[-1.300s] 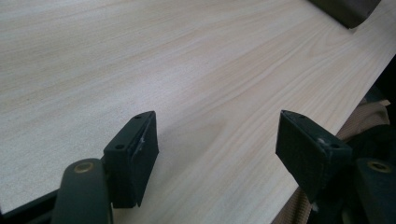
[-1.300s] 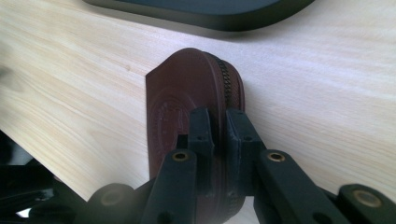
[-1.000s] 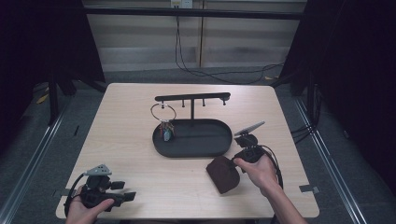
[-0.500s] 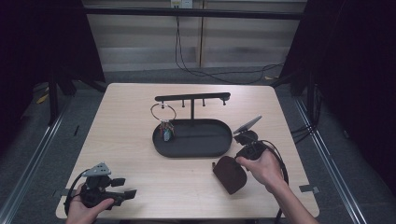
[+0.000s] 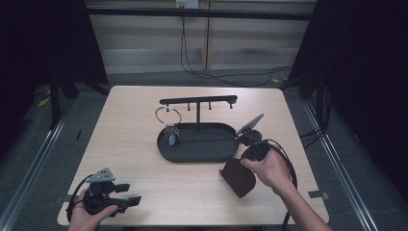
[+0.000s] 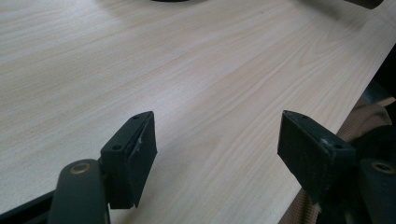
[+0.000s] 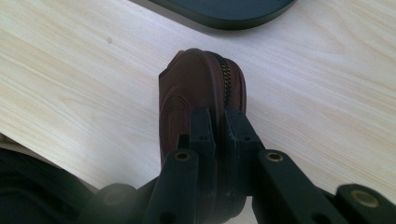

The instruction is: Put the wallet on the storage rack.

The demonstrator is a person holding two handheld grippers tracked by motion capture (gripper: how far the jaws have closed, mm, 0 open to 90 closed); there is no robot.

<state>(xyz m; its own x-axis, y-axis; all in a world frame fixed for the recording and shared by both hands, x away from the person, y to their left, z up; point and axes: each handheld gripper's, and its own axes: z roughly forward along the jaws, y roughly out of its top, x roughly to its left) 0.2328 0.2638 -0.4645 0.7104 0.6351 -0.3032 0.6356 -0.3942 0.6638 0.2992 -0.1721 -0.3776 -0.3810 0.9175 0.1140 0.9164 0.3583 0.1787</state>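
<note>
Pouch [image 7: 201, 95] stands on edge on the desk [image 5: 144, 144], just right-front of the tray [image 5: 199, 149], zipper up. Right tool [image 7: 215, 122] is clamped on it. Left tool [image 6: 217, 140] gapes empty, well apart at front-left corner.

Our left tool [image 6: 217, 144] is black, its two flat pads [image 6: 140, 154] on arms with brass-coloured rivets, a grey three-cornered plate [image 5: 102, 174] above and a black cable looping behind. Our right tool [image 7: 217, 126] matches, brass rivets below its jaws. Our forearms are bare.
</note>
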